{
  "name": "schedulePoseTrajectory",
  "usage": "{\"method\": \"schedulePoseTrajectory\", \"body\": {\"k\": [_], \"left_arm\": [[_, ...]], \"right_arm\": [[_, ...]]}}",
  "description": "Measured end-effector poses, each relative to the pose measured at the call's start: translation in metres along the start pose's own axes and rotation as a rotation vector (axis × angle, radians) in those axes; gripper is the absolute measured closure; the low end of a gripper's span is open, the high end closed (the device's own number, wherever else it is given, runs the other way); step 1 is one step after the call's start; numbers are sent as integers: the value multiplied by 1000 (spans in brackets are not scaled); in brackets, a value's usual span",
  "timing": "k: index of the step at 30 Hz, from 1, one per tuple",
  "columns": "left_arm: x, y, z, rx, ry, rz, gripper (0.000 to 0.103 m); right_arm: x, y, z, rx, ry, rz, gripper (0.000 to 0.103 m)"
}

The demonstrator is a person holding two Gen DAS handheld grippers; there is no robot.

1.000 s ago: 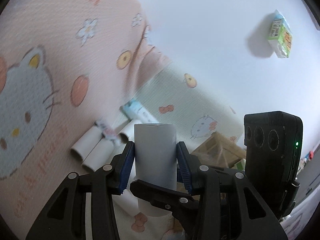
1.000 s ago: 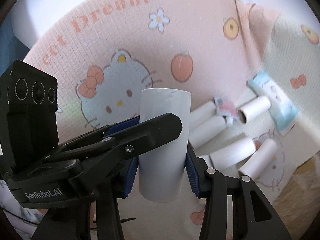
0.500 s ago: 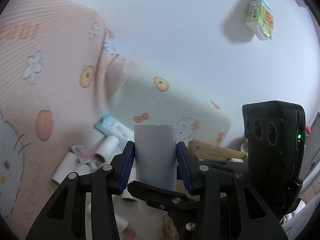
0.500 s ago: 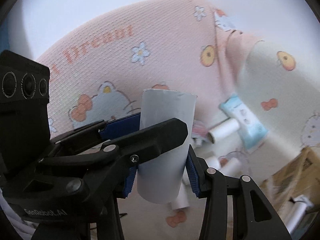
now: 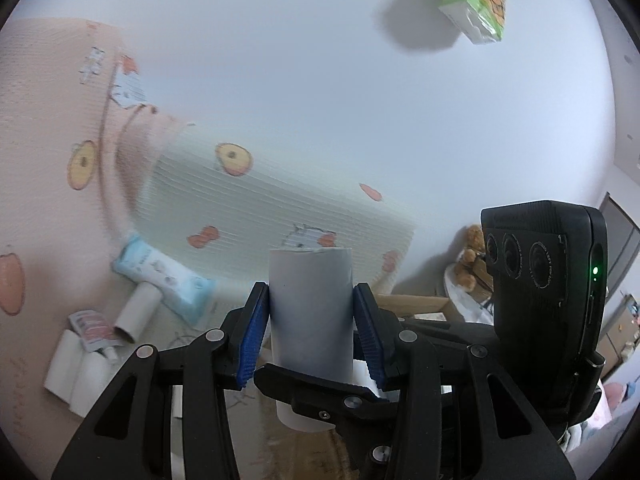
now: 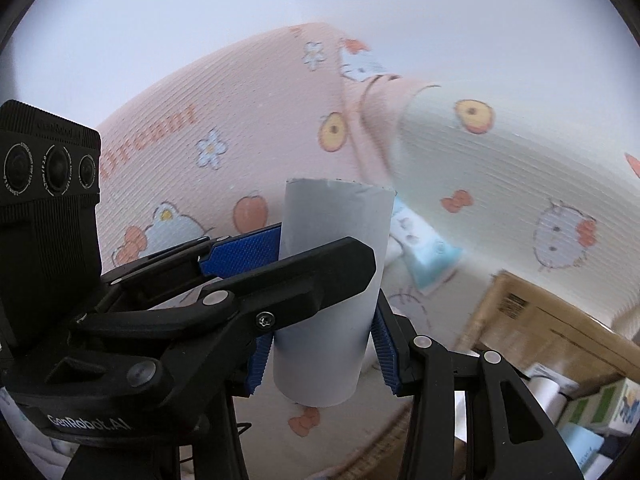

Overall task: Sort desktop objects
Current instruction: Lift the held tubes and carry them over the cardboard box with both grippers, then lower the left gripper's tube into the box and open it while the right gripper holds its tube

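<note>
You had one grey-white cardboard tube clamped by both tools at once. In the left wrist view it stood upright at the centre of the frame, its top rim slightly ragged, its wall plain and unmarked. Your left gripper was clenched on it, both blue pads pressed flat against its sides. In the right wrist view the same tube leaned a little to the left, and your right gripper was likewise clenched on its lower part, with the other tool's black finger crossing in front of it.

The tube was held in the air above a pink and pale green cartoon-print mat, not resting on it.

Surroundings, left wrist view: at 9 o'clock from the tube lay a light blue wipes packet, with a loose cardboard roll touching its lower edge. At 8 o'clock a small red-and-white sachet lay against two more rolls placed side by side. At 1 o'clock, well apart on the white surface, stood a green and white carton. At 3 o'clock a brown teddy bear sat in the background, partly hidden by the black camera housing.

In the right wrist view an open cardboard box lay at 4 o'clock. The mat print was blurred in both views.
</note>
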State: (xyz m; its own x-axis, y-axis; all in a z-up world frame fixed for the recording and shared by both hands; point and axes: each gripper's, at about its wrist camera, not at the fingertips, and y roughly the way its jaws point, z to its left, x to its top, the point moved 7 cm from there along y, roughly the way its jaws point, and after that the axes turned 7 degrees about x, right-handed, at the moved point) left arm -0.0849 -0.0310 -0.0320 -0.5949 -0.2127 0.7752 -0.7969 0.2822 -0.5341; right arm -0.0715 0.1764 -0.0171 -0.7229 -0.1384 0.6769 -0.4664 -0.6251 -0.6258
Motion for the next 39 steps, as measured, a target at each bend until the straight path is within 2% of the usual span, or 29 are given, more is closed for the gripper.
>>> {"method": "schedulePoseTrajectory", "body": {"k": [11,24,30,39], "left_arm": [[-15,58,-55,-59,34,146,56],[-31,94,-111,-102,131,282,56],[-50,121,-116,-90,141,427,56],[-70,154,-100,-70,90,569,56]], "right_arm": [[-25,-25,-61,-44,119,45,60],[-48,-66,-114,-80,229,56,60],[-69,-63,-134,-78,315,121,60],[-92,-40,-158,-52,426,254,60]]}}
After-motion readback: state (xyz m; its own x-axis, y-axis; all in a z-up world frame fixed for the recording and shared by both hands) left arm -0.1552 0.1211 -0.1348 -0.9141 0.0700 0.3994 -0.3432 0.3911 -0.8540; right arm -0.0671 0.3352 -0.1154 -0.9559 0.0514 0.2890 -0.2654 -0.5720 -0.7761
